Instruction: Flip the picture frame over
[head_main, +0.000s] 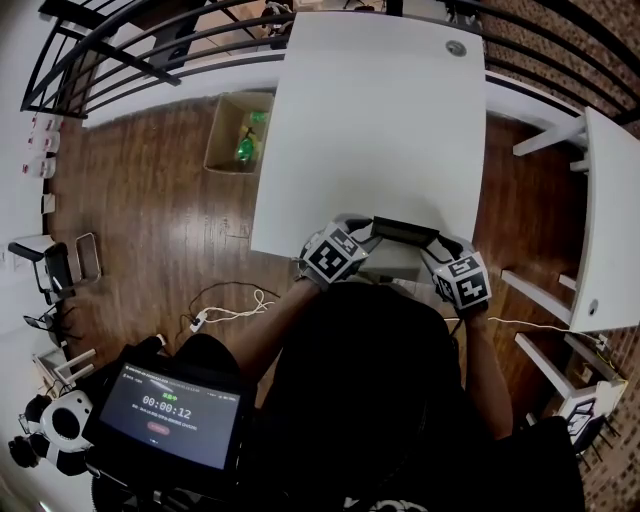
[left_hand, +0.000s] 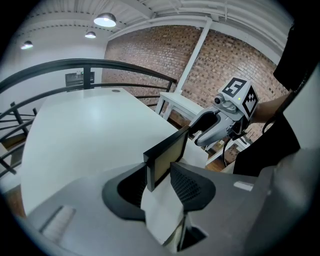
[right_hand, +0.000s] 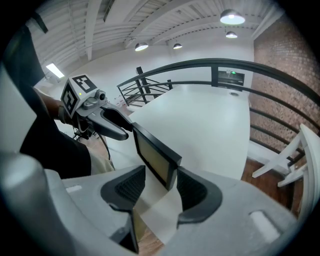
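Note:
The picture frame (head_main: 405, 232) is black-rimmed and stands on its long edge over the near edge of the white table (head_main: 370, 120). Its tan face is turned toward the person. My left gripper (head_main: 372, 232) is shut on the frame's left end, and my right gripper (head_main: 435, 244) on its right end. In the left gripper view the frame (left_hand: 167, 152) runs from between my jaws (left_hand: 159, 185) to the right gripper (left_hand: 215, 127). In the right gripper view the frame (right_hand: 152, 152) sits between my jaws (right_hand: 160, 182) and reaches the left gripper (right_hand: 107, 120). Whether its lower edge touches the table is hidden.
A cardboard box (head_main: 238, 132) with green items stands on the wood floor left of the table. A second white table (head_main: 610, 220) is at the right. A black railing (head_main: 150, 40) curves behind. A tablet with a timer (head_main: 170, 410) and cables (head_main: 230, 312) lie near the person.

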